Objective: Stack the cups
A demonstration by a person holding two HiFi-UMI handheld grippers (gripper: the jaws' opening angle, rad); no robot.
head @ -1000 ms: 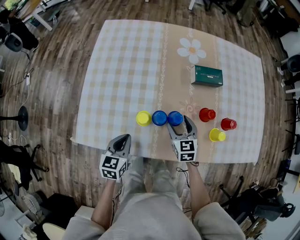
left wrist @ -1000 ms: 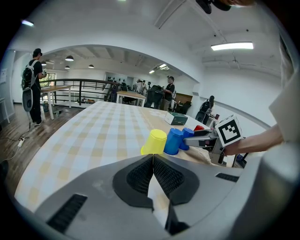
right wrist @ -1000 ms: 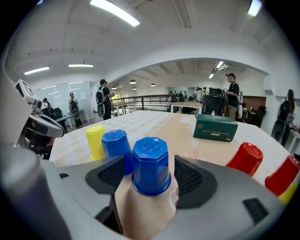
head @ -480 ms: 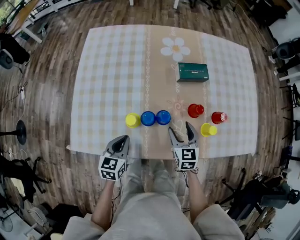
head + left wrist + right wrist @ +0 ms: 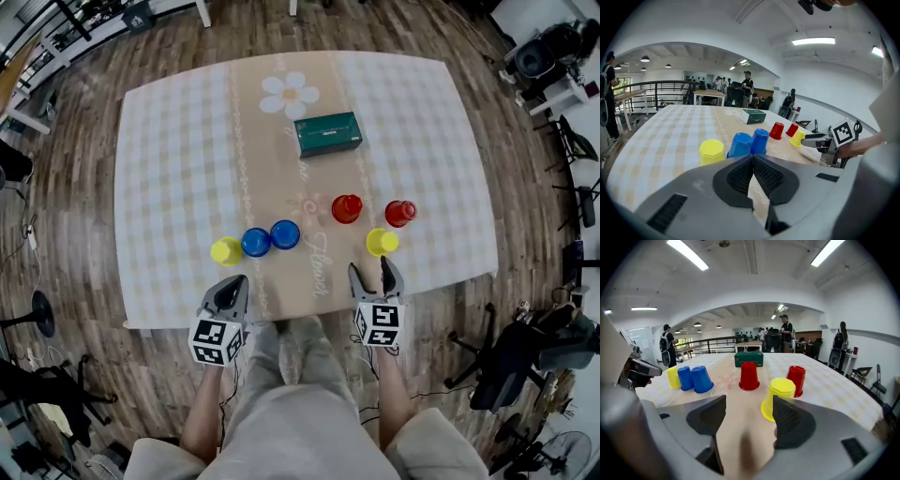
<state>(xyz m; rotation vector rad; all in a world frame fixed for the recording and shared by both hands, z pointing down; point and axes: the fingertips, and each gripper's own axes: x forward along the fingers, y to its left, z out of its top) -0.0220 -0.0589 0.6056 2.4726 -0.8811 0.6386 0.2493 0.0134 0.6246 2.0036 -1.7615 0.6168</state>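
Black-padded and pressed together on nothing, my left gripper (image 5: 751,164) hangs idle just past the near edge of the table (image 5: 169,169), left of my knees. My right gripper (image 5: 749,401) is over the same edge further right, its jaws spread wide and empty.

Just beyond those open jaws stands the near yellow cup (image 5: 778,397), upside down, a little right of my centre line and not yet between the pads. As I judge it, I am in the approach to a pick: no cup sits on another yet, so the stacking has not begun.

Off to the left, in front of my left gripper, three more upturned cups make a row: the left yellow cup (image 5: 226,250), then the two blue cups (image 5: 270,238) side by side. Further out on the right stand the red cup (image 5: 346,208) and the far-right red cup (image 5: 400,213), apart from each other, with the near yellow cup just short of the gap between them. Furthest of all lies a green box (image 5: 327,133) on the cloth's middle strip.

Next I think I must push my right gripper forward and slightly right until the jaws straddle the near yellow cup, close softly, since it will probably squash easily, lift it clear, and lower it squarely over another upturned cup. A red one is closest.
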